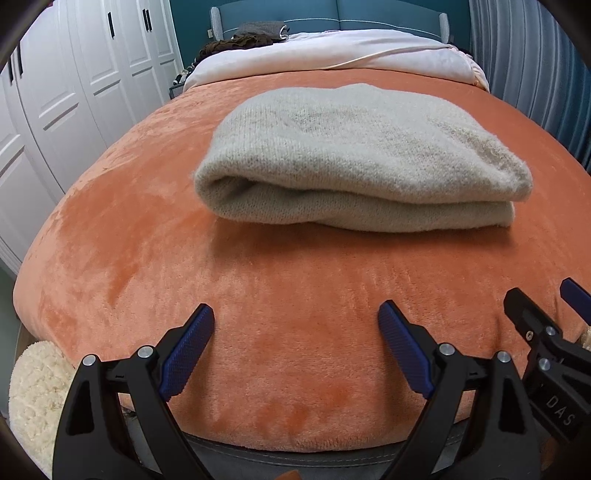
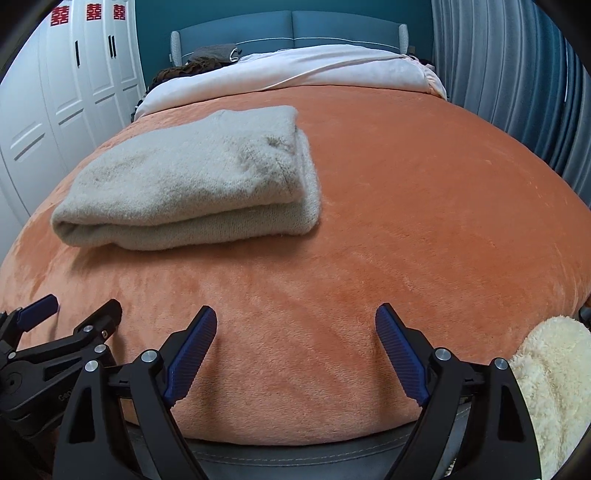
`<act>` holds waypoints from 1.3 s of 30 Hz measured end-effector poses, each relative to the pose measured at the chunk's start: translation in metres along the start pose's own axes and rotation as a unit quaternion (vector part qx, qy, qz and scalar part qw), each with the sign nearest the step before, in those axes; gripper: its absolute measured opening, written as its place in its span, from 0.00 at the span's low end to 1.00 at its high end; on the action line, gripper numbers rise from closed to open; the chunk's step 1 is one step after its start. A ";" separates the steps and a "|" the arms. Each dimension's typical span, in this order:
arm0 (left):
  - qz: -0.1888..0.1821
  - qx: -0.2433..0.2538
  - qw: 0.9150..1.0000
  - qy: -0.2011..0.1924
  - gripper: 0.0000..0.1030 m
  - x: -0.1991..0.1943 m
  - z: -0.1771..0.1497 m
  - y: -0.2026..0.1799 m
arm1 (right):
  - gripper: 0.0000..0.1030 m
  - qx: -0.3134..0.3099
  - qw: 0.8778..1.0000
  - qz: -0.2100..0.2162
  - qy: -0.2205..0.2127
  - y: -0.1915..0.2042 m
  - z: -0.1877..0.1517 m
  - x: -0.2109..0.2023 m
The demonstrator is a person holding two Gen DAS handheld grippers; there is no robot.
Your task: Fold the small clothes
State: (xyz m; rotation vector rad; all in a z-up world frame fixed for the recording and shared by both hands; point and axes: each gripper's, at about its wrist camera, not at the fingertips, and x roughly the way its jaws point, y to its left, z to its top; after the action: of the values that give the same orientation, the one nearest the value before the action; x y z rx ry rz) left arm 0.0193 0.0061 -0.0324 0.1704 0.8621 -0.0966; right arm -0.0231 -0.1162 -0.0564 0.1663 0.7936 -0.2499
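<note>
Looking down both wrist cameras, I see the folded beige knitted garment [image 1: 347, 155] lying flat on the orange plush blanket [image 1: 147, 229] that covers the bed. It is doubled over on itself, its rounded fold facing me and the layered edges stacked on its right side. From the left wrist it sits ahead and roughly centred; from the right wrist the same garment [image 2: 192, 181] lies ahead and off to the left, with open orange blanket [image 2: 424, 221] to its right.

My left gripper [image 1: 295, 328] is released: its two blue ribbed pads [image 1: 188, 358] stand wide apart with only blanket showing between them, well short of the garment. My right gripper [image 2: 295, 328] is likewise released, blue pads [image 2: 192, 354] spread wide over bare blanket near the bed's front edge, nothing between them. Each gripper shows in the other's view: the right one at the lower right edge of the left camera, the left one at the lower left of the right camera, so they sit just beside each other.

A cream fleecy sleeve [image 2: 554, 387] shows by the right gripper, and another [image 1: 37, 391] by the left. Further back, a pale pink quilt [image 1: 332, 51] lies across the head of the bed below a teal padded headboard [image 1: 332, 14], with white panelled wardrobe doors [image 1: 74, 85] along the left.
</note>
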 end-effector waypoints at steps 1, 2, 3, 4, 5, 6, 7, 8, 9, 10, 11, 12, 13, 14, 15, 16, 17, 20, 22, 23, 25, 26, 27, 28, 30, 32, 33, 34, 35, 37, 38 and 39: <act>0.000 0.001 1.000 -0.001 0.86 0.000 0.000 0.000 | 0.83 -0.002 1.000 -0.001 0.000 0.002 -0.001 0.001; 0.000 0.001 1.000 -0.001 0.86 0.001 -0.001 -0.001 | 0.83 -0.004 1.000 -0.003 0.000 0.005 -0.004 0.002; 0.000 0.001 1.000 -0.002 0.86 0.001 -0.002 -0.001 | 0.83 -0.006 1.000 -0.003 0.002 0.006 -0.005 0.003; 0.000 -0.001 1.000 -0.002 0.86 0.002 -0.002 -0.001 | 0.83 -0.010 1.000 -0.002 0.004 0.008 -0.006 0.004; 0.000 -0.002 1.000 -0.004 0.86 0.002 -0.002 -0.001 | 0.83 -0.014 1.000 -0.001 0.005 0.010 -0.007 0.005; 0.001 -0.002 1.000 -0.005 0.86 0.002 -0.003 -0.002 | 0.83 -0.017 1.000 -0.001 0.005 0.013 -0.009 0.005; 0.003 -0.001 1.000 -0.006 0.87 0.002 -0.002 -0.001 | 0.84 -0.018 1.000 -0.002 0.004 0.015 -0.010 0.005; 0.002 -0.003 1.000 -0.007 0.87 0.002 -0.002 -0.001 | 0.84 -0.017 1.000 -0.002 0.004 0.016 -0.010 0.005; 0.001 -0.004 1.000 -0.007 0.87 0.002 -0.002 0.000 | 0.84 -0.016 1.000 0.000 0.004 0.016 -0.010 0.005; 0.002 -0.005 1.000 -0.009 0.87 0.002 -0.002 0.000 | 0.84 -0.014 1.000 0.000 0.004 0.016 -0.010 0.005; 0.003 -0.005 1.000 -0.010 0.87 0.001 -0.002 0.000 | 0.84 -0.013 1.000 0.000 0.004 0.016 -0.010 0.006; 0.004 -0.005 1.000 -0.013 0.87 0.001 -0.002 -0.001 | 0.84 -0.013 1.000 -0.001 0.004 0.016 -0.010 0.006; 0.005 -0.004 1.000 -0.014 0.87 0.001 -0.002 0.000 | 0.84 -0.013 1.000 -0.001 0.003 0.016 -0.010 0.006; 0.006 -0.004 1.000 -0.015 0.87 0.001 -0.002 0.000 | 0.84 -0.013 1.000 -0.001 0.004 0.016 -0.010 0.006; 0.006 -0.005 1.000 -0.016 0.87 0.001 -0.003 0.000 | 0.84 -0.013 1.000 -0.001 0.003 0.016 -0.011 0.006; 0.007 -0.006 1.000 -0.016 0.87 0.000 -0.004 -0.002 | 0.84 -0.013 1.000 -0.001 0.003 0.016 -0.011 0.006; 0.007 -0.006 1.000 -0.017 0.87 0.000 -0.004 -0.002 | 0.84 -0.013 1.000 -0.001 0.002 0.016 -0.011 0.006; 0.008 -0.007 1.000 -0.018 0.87 -0.001 -0.005 -0.002 | 0.84 -0.011 1.000 0.000 0.002 0.015 -0.011 0.006; 0.010 -0.007 1.000 -0.020 0.87 -0.001 -0.005 -0.003 | 0.84 -0.010 1.000 -0.001 0.001 0.015 -0.012 0.006; 0.011 -0.007 1.000 -0.021 0.87 -0.001 -0.005 -0.002 | 0.84 -0.010 1.000 -0.002 0.000 0.015 -0.012 0.006; 0.013 -0.008 1.000 -0.023 0.87 -0.001 -0.006 -0.003 | 0.84 -0.008 1.000 -0.002 0.000 0.014 -0.012 0.007; 0.013 -0.009 1.000 -0.022 0.87 0.000 -0.006 -0.003 | 0.84 -0.007 1.000 -0.001 0.000 0.014 -0.013 0.008; 0.012 -0.010 1.000 -0.022 0.87 0.001 -0.007 -0.003 | 0.84 -0.007 1.000 -0.001 0.000 0.013 -0.012 0.008; 0.012 -0.011 1.000 -0.022 0.87 0.002 -0.007 -0.003 | 0.84 -0.007 1.000 -0.001 0.000 0.013 -0.013 0.009; 0.013 -0.014 1.000 -0.023 0.87 0.003 -0.007 -0.002 | 0.84 -0.006 1.000 0.000 0.002 0.011 -0.013 0.011; 0.015 -0.018 0.999 -0.024 0.91 0.005 -0.008 -0.001 | 0.84 -0.004 1.000 0.002 0.006 0.012 -0.013 0.012; 0.016 -0.022 0.999 -0.025 0.91 0.006 -0.008 -0.001 | 0.84 -0.003 1.000 0.002 0.007 0.013 -0.014 0.012; 0.015 -0.024 0.999 -0.022 0.93 0.007 -0.007 0.000 | 0.84 -0.003 1.000 0.002 0.008 0.013 -0.014 0.012; 0.014 -0.028 0.999 -0.019 0.94 0.009 -0.007 0.001 | 0.85 -0.004 1.000 0.002 0.008 0.013 -0.014 0.013; 0.013 -0.034 0.999 -0.016 0.95 0.011 -0.007 0.003 | 0.85 -0.004 1.000 0.003 0.010 0.011 -0.013 0.014; 0.011 -0.035 0.999 -0.014 0.95 0.012 -0.007 0.003 | 0.86 -0.004 1.000 0.003 0.011 0.011 -0.013 0.015; 0.010 -0.036 0.999 -0.013 0.95 0.012 -0.007 0.003 | 0.86 -0.004 1.000 0.003 0.012 0.011 -0.013 0.016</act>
State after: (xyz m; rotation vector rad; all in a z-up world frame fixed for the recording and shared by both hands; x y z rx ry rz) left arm 0.0224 0.0106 -0.0460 0.1100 0.8365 -0.0483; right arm -0.0183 -0.1054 -0.0760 0.1632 0.8178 -0.2398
